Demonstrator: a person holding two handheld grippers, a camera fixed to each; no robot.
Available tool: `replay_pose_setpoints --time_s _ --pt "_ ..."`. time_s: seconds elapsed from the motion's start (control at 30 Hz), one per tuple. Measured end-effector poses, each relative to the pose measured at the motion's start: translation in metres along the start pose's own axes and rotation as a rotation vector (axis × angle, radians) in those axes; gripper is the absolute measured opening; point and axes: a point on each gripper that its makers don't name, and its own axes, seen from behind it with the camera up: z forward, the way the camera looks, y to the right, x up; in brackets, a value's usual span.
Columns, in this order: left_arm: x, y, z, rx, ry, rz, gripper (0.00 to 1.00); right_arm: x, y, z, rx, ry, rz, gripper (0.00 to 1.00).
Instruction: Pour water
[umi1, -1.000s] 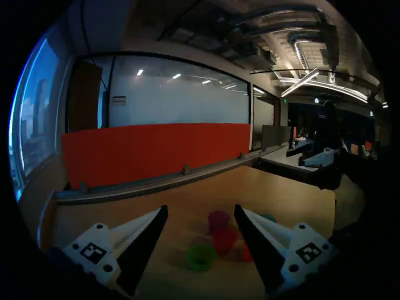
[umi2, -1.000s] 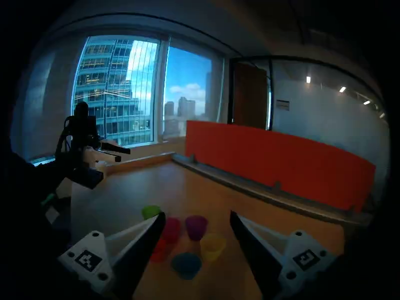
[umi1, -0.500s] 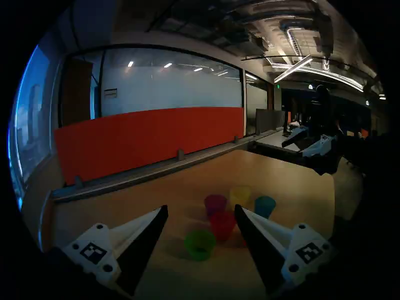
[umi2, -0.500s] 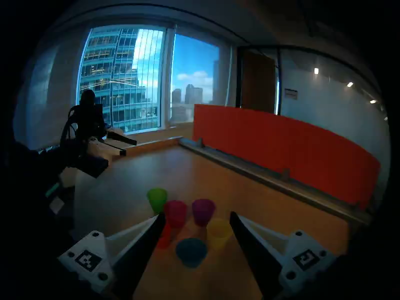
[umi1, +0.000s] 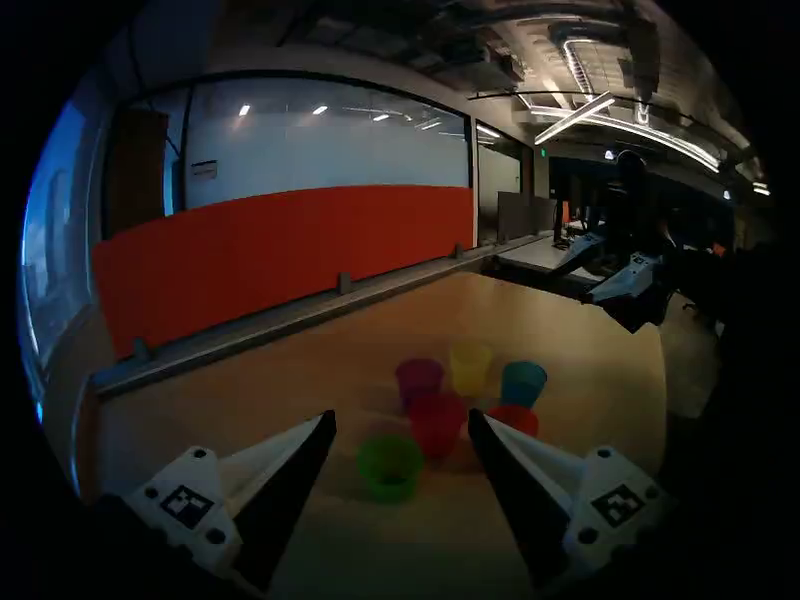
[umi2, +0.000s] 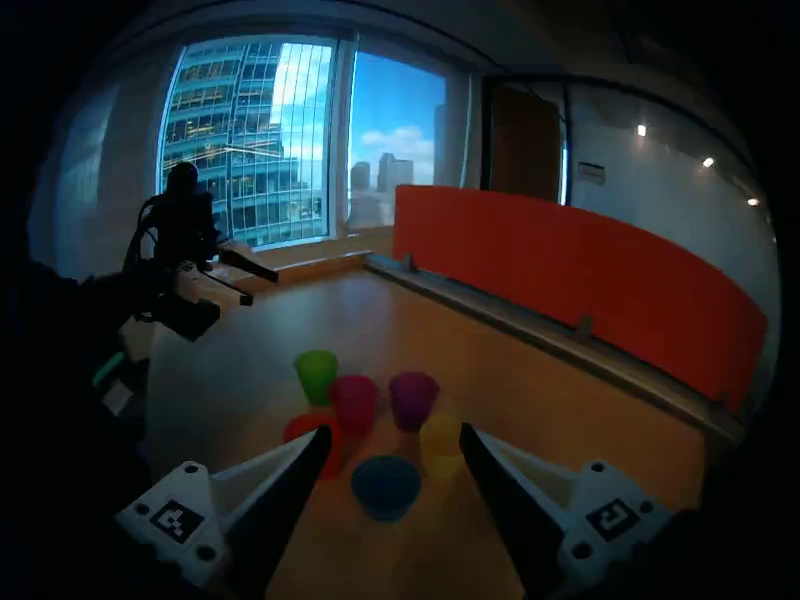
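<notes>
6 small cups stand bunched together on the wooden table. in the left gripper view the left gripper is held over the table, its 2 fingers apart with nothing gripped; the green cup sits nearest. in the right gripper view the right gripper is likewise spread and empty, with the blue cup nearest and the yellow cup just beside it. an orange partition runs along the table's far edge.

Left gripper, right gripper: white wedge fingers, black inner faces, square coded tags, small screws.
</notes>
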Motion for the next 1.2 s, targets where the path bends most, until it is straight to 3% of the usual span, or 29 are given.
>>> replay_pose_setpoints --time_s 0.37,0.77,1.2 --pt "-0.042 -0.002 0.021 -0.003 -0.093 0.026 0.98 -0.035 0.000 0.021 0.013 -0.059 -0.013 1.00" --pt "-0.088 -0.006 0.039 -0.015 -0.191 0.021 0.99 -0.071 0.001 0.038 0.021 -0.117 -0.020 1.00" --pt "-0.116 -0.007 0.062 -0.032 -0.268 0.021 0.99 -0.101 0.000 0.053 0.040 -0.166 -0.015 1.00"
